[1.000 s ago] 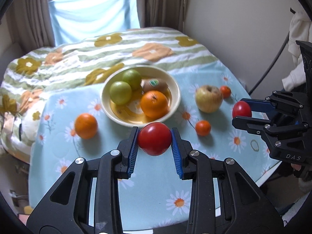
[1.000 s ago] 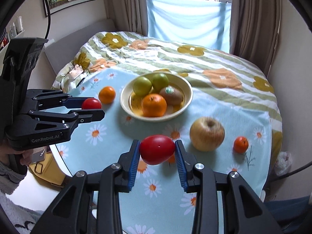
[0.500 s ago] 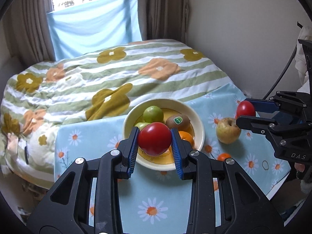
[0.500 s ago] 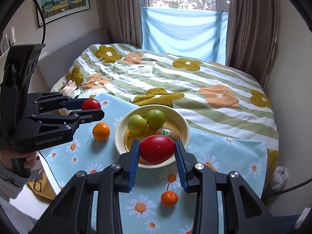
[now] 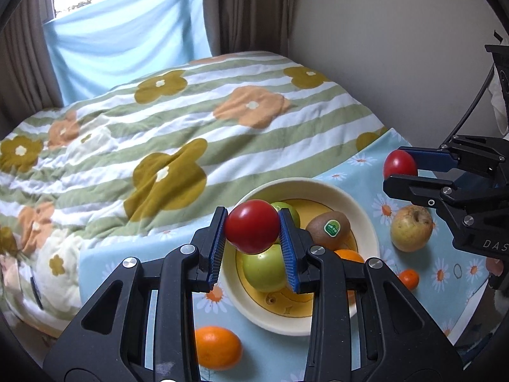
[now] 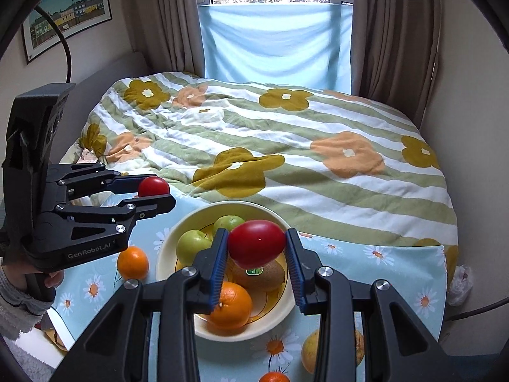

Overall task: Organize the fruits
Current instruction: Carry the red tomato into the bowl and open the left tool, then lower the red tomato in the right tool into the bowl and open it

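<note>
My left gripper (image 5: 253, 219) is shut on a round red tomato (image 5: 253, 234), held above the left part of the cream bowl (image 5: 318, 187). My right gripper (image 6: 257, 238) is shut on a second, oval red tomato (image 6: 257, 248) over the bowl (image 6: 165, 254). The bowl holds two green apples (image 5: 264, 270), a stickered kiwi (image 5: 329, 229) and an orange (image 6: 230, 305). Each gripper shows in the other's view, the right gripper (image 5: 396, 168) at the right and the left gripper (image 6: 156, 191) at the left.
On the daisy cloth (image 5: 470, 270) lie an orange (image 5: 218, 347), a yellowish apple (image 5: 412, 227) and a small tangerine (image 5: 408, 278). A flowered striped quilt (image 6: 286, 159) stretches behind the bowl. Wall and curtains close in the right side. A sleeved hand (image 6: 19, 286) holds the left gripper.
Both grippers have travelled forward from the near side of the cloth to above the bowl, each keeping its tomato. The loose fruit has dropped toward the bottom of both views.
</note>
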A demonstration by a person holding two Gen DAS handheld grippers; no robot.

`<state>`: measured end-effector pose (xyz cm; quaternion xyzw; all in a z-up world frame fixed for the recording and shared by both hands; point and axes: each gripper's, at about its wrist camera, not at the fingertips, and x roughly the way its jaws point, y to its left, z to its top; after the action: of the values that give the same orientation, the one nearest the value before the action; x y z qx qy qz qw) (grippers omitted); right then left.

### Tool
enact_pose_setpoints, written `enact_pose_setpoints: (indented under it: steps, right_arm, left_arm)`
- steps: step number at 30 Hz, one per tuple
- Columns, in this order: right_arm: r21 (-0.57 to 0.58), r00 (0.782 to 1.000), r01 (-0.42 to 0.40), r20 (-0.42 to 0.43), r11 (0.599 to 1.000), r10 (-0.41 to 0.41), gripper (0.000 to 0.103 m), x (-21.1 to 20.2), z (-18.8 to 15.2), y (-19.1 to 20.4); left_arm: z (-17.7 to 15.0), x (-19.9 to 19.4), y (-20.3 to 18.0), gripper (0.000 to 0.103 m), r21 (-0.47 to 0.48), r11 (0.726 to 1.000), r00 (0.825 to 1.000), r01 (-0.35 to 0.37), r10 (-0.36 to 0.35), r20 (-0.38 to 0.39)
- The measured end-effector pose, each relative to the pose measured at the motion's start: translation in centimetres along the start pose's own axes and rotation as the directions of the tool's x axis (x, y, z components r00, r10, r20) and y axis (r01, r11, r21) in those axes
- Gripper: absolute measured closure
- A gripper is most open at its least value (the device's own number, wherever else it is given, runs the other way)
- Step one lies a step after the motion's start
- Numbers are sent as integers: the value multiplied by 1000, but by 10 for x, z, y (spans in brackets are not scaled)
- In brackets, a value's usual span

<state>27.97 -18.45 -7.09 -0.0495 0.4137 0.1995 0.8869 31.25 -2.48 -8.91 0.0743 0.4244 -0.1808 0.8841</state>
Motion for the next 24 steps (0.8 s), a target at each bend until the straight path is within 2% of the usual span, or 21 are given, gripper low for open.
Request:
enact_pose_setpoints:
  steps: [11, 17, 18, 21, 24]
  right_arm:
    - [60, 999, 26, -38, 998, -24, 70, 35, 5, -9]
    - [87, 998, 35, -61, 996, -30, 70, 43, -1, -12]
    - [91, 998, 36, -63, 995, -31, 70, 44, -1, -14]
    - [100, 997, 40, -67, 994, -34, 70, 45, -2, -15]
    - [105, 997, 45, -66, 993, -38, 70, 44, -2, -16]
  left_arm:
    - [0, 53, 14, 66, 45, 998, 996, 44, -41, -75]
    - [-6, 70, 14, 65, 71, 997, 993, 44, -35, -115]
    - [-6, 70, 14, 63, 77, 996, 993, 36, -27, -114]
    - [-6, 68, 17, 0, 73, 996, 992, 57, -49, -114]
    - [-6, 64, 18, 0, 65, 996, 993, 65, -58, -105]
